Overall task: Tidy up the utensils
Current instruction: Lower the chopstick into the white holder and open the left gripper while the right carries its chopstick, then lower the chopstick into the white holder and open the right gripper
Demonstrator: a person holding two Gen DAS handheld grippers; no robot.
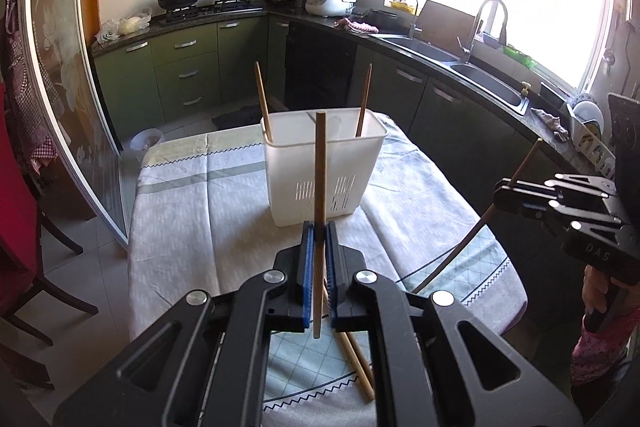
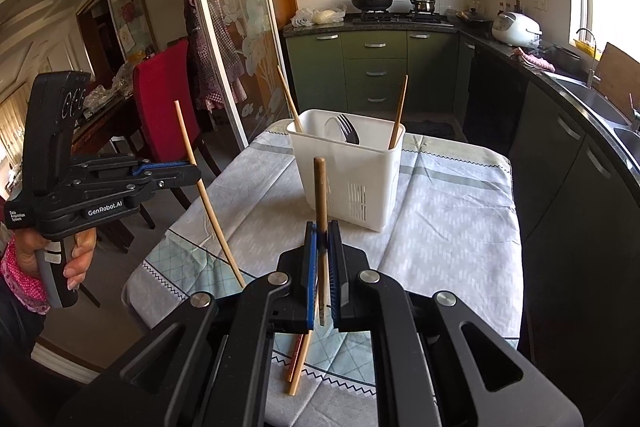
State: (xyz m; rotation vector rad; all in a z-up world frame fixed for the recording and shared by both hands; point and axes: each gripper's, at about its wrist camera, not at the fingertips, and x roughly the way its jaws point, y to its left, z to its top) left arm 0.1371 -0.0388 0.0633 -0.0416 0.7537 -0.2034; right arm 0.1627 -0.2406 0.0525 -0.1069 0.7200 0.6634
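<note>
A white plastic utensil holder [image 1: 324,171] [image 2: 352,171] stands on the cloth-covered table. Two chopsticks lean in its corners [image 1: 262,99] [image 1: 364,99], and a fork [image 2: 348,131] shows inside it in the right wrist view. My left gripper [image 1: 319,231] is shut on an upright wooden chopstick [image 1: 320,163], just in front of the holder. My right gripper [image 2: 323,231] is shut on another upright chopstick [image 2: 320,187]. Each gripper shows in the other's view, the right one [image 1: 504,189] and the left one [image 2: 196,173]. Two more chopsticks [image 1: 358,363] [image 2: 299,359] lie on the cloth below the grippers.
The table cloth [image 1: 200,211] hangs over the table edges. A red chair [image 2: 168,95] stands to the left. Kitchen counters with a sink [image 1: 488,83], a stove and a rice cooker [image 1: 330,2] run along the back and right.
</note>
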